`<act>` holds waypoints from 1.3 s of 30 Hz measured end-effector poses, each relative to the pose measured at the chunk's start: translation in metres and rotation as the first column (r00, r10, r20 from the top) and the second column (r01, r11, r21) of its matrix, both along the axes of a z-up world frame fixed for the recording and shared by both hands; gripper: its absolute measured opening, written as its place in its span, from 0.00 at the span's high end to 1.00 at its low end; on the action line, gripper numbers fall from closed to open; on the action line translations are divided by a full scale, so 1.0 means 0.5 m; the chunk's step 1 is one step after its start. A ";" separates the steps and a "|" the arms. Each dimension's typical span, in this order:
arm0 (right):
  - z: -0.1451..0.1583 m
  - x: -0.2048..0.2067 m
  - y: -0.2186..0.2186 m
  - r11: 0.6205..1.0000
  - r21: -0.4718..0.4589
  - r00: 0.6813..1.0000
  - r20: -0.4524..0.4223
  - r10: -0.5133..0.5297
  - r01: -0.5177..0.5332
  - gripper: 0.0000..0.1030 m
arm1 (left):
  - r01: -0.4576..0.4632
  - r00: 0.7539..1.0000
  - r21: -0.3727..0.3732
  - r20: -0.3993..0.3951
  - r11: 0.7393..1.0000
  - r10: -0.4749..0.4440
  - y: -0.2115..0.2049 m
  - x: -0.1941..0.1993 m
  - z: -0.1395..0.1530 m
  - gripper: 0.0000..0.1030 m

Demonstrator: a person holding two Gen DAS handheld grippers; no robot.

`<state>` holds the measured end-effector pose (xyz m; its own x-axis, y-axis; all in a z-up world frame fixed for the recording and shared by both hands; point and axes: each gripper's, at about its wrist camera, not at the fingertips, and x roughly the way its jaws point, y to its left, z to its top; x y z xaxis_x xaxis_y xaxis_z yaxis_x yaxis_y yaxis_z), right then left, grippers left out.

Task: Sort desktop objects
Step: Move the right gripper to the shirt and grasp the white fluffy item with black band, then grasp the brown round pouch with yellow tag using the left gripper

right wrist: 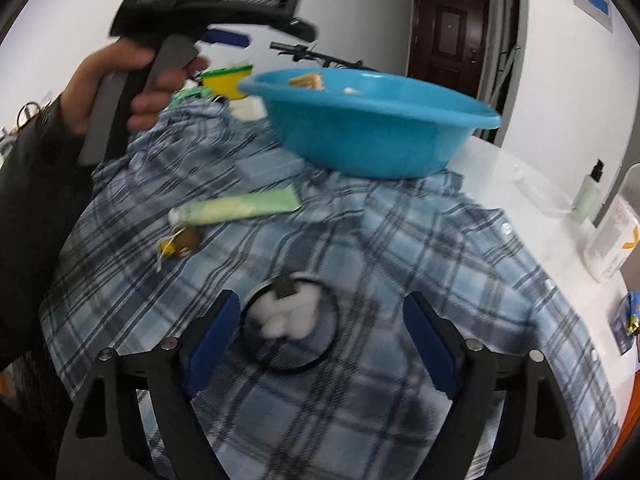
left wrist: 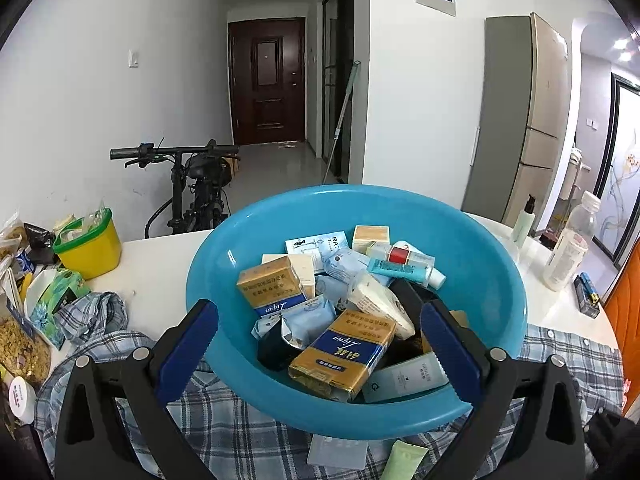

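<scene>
Right gripper fingers spread wide, gripping nothing, straddling a round black-rimmed clear container of white cotton on the blue plaid shirt. Beyond, pale green tube lying flat, long axis left-right, cap leftward. Left gripper fingers wide apart, empty, over the box-filled round blue plastic basin near the white table far edge.

We see even, fairly bright indoor light in both views, with ceiling lamps flaring white at the upper right. The left wrist view is sharp; the blue basin shows a soft glare streak. The right wrist view is smeared by motion blur, worst on the plaid shirt. Both bend strongly toward dark, vignetted corners.
</scene>
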<state>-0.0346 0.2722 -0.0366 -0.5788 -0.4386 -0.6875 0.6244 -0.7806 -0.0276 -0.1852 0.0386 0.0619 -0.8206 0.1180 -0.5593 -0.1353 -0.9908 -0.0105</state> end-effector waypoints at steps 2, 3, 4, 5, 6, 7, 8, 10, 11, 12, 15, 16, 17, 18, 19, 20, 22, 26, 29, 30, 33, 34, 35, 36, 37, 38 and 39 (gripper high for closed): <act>-0.005 0.002 -0.009 1.000 -0.004 1.000 0.013 0.021 -0.021 0.19 | -0.004 1.000 -0.004 0.012 1.000 0.004 0.001 -0.004 -0.005 0.00; -0.007 0.003 -0.014 1.000 0.000 0.999 0.022 0.026 -0.026 0.20 | -0.006 1.000 -0.003 0.015 1.000 0.006 0.000 -0.005 -0.006 0.00; -0.009 0.002 -0.017 1.000 0.004 0.999 0.031 0.027 -0.028 0.21 | -0.006 1.000 -0.003 0.015 1.000 0.006 0.000 -0.004 -0.006 0.00; -0.009 -0.001 -0.019 1.000 0.002 0.999 0.038 0.031 -0.031 0.24 | -0.005 1.000 -0.003 0.014 1.000 0.005 0.000 -0.004 -0.006 0.00; -0.009 -0.003 -0.019 0.999 -0.005 0.998 0.049 0.037 -0.037 0.25 | -0.004 1.000 -0.003 0.012 1.000 0.004 -0.001 -0.004 -0.006 0.00; -0.010 -0.005 -0.019 0.999 -0.004 0.998 0.056 0.033 -0.033 0.25 | -0.004 1.000 -0.003 0.010 1.000 0.004 -0.001 -0.003 -0.006 0.00; -0.009 -0.009 -0.021 1.000 0.000 0.998 0.060 0.028 -0.028 0.27 | -0.003 1.000 -0.003 0.009 1.000 0.003 -0.001 -0.003 -0.006 0.00; -0.015 -0.012 -0.025 0.999 0.003 0.996 0.078 0.036 -0.036 0.32 | -0.002 1.000 -0.003 0.010 1.000 0.002 -0.002 -0.002 -0.006 0.00; -0.016 -0.013 -0.027 0.999 0.004 0.996 0.083 0.039 -0.040 0.36 | -0.001 1.000 -0.004 0.010 1.000 0.001 -0.001 -0.002 -0.006 0.00; -0.018 -0.013 -0.029 0.999 0.004 0.995 0.089 0.046 -0.046 0.38 | 0.001 1.000 -0.005 0.011 1.000 -0.001 -0.001 -0.002 -0.007 0.00; -0.022 -0.017 -0.036 0.998 0.020 0.993 0.103 0.051 -0.053 0.41 | 0.006 1.000 -0.010 0.009 1.000 -0.006 0.002 0.002 -0.005 0.00; -0.023 -0.018 -0.039 0.998 0.025 0.993 0.106 0.051 -0.054 0.41 | 0.008 1.000 -0.012 0.008 1.000 -0.008 0.004 0.004 -0.005 0.00; -0.023 -0.018 -0.040 0.998 0.029 0.993 0.105 0.050 -0.054 0.41 | 0.010 1.000 -0.014 0.007 1.000 -0.009 0.005 0.005 -0.004 0.00; -0.022 -0.018 -0.043 0.998 0.033 0.993 0.102 0.053 -0.057 0.41 | 0.011 1.000 -0.015 0.007 1.000 -0.011 0.006 0.006 -0.004 0.00; -0.021 -0.018 -0.045 0.998 0.033 0.993 0.102 0.056 -0.060 0.41 | 0.013 1.000 -0.016 0.007 1.000 -0.013 0.006 0.006 -0.004 0.00; -0.021 -0.019 -0.047 0.998 0.037 0.993 0.102 0.056 -0.060 0.41 | 0.013 1.000 -0.017 0.008 1.000 -0.013 0.006 0.006 -0.005 0.00; -0.022 -0.022 -0.051 0.997 0.047 0.992 0.109 0.059 -0.064 0.48 | 0.013 1.000 -0.017 0.009 1.000 -0.013 0.007 0.006 -0.005 0.00; -0.023 -0.030 -0.053 0.997 0.039 0.990 0.122 0.065 -0.071 0.59 | 0.013 1.000 -0.016 0.014 1.000 -0.013 0.008 0.006 -0.006 0.00; -0.018 -0.028 -0.049 0.997 0.021 0.991 0.112 0.066 -0.069 0.62 | 0.015 1.000 -0.016 0.016 1.000 -0.015 0.011 0.006 -0.007 0.00; -0.016 -0.026 -0.046 0.998 0.012 0.992 0.106 0.066 -0.068 0.62 | 0.018 1.000 -0.014 0.019 1.000 -0.018 0.011 0.007 -0.007 0.00; -0.008 -0.026 -0.037 0.999 -0.007 0.995 0.087 0.045 -0.044 0.62 | 0.032 0.999 0.002 0.017 0.999 -0.032 0.012 0.015 -0.004 0.00; -0.004 -0.024 -0.033 0.999 -0.014 0.996 0.079 0.038 -0.037 0.62 | 0.038 0.999 0.009 0.020 0.999 -0.038 0.011 0.022 -0.007 0.00; -0.002 -0.023 -0.031 0.999 -0.022 0.997 0.074 0.034 -0.032 0.62 | 0.045 0.999 0.017 0.022 0.999 -0.045 0.010 0.029 -0.009 0.00; 0.000 -0.022 -0.028 0.999 -0.030 0.997 0.071 0.030 -0.028 0.62 | 0.052 0.998 0.024 0.027 0.998 -0.052 0.008 0.039 -0.012 0.00; 0.002 -0.022 -0.026 0.999 -0.036 0.997 0.070 0.026 -0.024 0.62 | 0.059 0.998 0.027 0.034 0.998 -0.060 0.006 0.053 -0.017 0.00; 0.003 -0.023 -0.023 0.999 -0.040 0.998 0.068 0.018 -0.015 0.62 | 0.066 0.997 0.025 0.038 0.998 -0.067 0.005 0.066 -0.021 0.00; 0.004 -0.023 -0.020 0.999 -0.046 0.998 0.066 0.011 -0.008 0.62 | 0.072 0.996 0.018 0.042 0.997 -0.073 0.003 0.082 -0.026 0.00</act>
